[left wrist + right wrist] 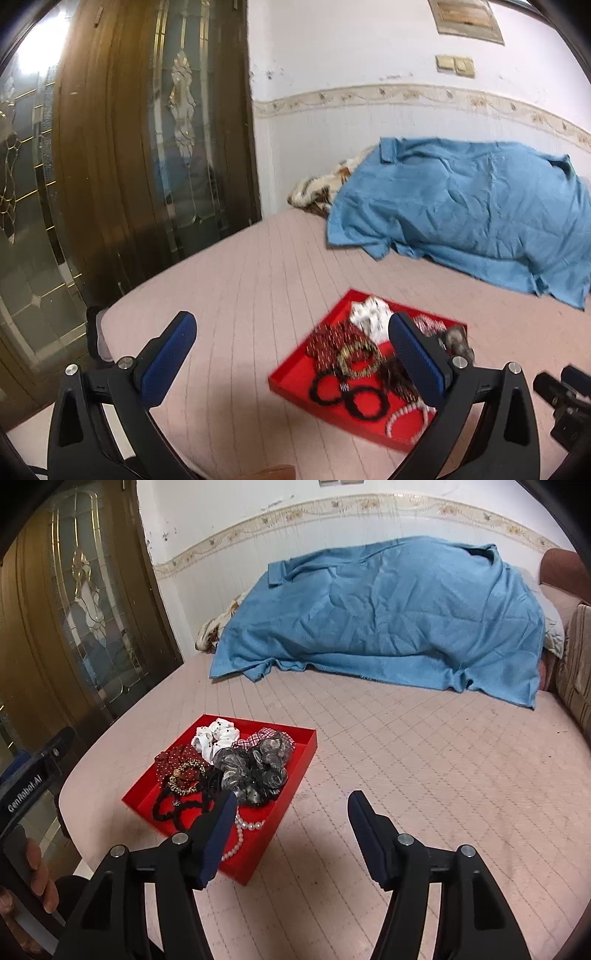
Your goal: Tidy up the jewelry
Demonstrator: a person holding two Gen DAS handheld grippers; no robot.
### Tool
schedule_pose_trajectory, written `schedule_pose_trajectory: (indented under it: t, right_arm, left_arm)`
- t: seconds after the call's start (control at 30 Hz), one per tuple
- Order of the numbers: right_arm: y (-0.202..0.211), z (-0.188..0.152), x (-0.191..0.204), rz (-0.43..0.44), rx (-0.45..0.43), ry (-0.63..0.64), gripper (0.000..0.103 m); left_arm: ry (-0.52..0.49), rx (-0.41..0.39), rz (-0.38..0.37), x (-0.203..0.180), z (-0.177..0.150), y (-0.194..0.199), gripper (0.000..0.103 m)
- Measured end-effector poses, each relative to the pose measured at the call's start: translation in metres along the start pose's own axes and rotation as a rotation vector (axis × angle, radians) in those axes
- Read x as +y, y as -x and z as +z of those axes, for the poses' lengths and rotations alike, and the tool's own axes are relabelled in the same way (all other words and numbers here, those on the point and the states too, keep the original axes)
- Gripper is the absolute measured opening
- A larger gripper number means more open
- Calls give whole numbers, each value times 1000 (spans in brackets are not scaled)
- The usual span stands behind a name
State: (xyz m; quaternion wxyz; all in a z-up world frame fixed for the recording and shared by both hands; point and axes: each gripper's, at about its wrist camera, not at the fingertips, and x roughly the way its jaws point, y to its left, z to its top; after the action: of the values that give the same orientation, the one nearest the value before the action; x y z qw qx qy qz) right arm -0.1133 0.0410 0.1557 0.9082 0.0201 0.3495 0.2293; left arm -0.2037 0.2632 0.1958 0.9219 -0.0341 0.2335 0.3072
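The left gripper has its blue-padded fingers spread as wide as they go, with nothing between them but the pink quilted mattress of the bed. Its right finger stands in front of the shallow red square tray, so that most of the tray lies between the two fingers, towards the right one, and well beyond their tips.

In the tray lies a heap of pieces: a white fabric scrunchie with dark dots at the far side, a dark red dotted scrunchie beside it, a gold-and-black beaded bracelet, black elastic bands, grey patterned scrunchies and a string of white pearl beads at the near edge.

The right gripper has its dark blue fingers parted fairly wide and empty; bare mattress shows in the gap. Its left finger overlaps the near corner of the tray and covers part of the pearl string, though touch cannot be told. The rest of the tray lies left of and beyond that finger.

Far past both pairs of fingers a rumpled blue cloth covers a heap against the white wall. Left of the fingers stands a brown wooden door with leaded glass panels.
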Motion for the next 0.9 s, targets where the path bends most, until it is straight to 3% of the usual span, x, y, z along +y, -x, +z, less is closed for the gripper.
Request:
schedule_pose_trajectory:
  t: [0.3,0.6,0.9]
  right_arm:
    - [27,-22,-6,-30,-24,12,75]
    - [38,-32,-17,-55,-14,-12,75]
    - [37,-35,-6,-71,-8,23,77]
  left_arm:
    - [-116,117,-114,-25,-33,28,103]
    - [-120,188,-196,-36,-45,36,103]
    - [-112,226,-228,-36,-49,30,103]
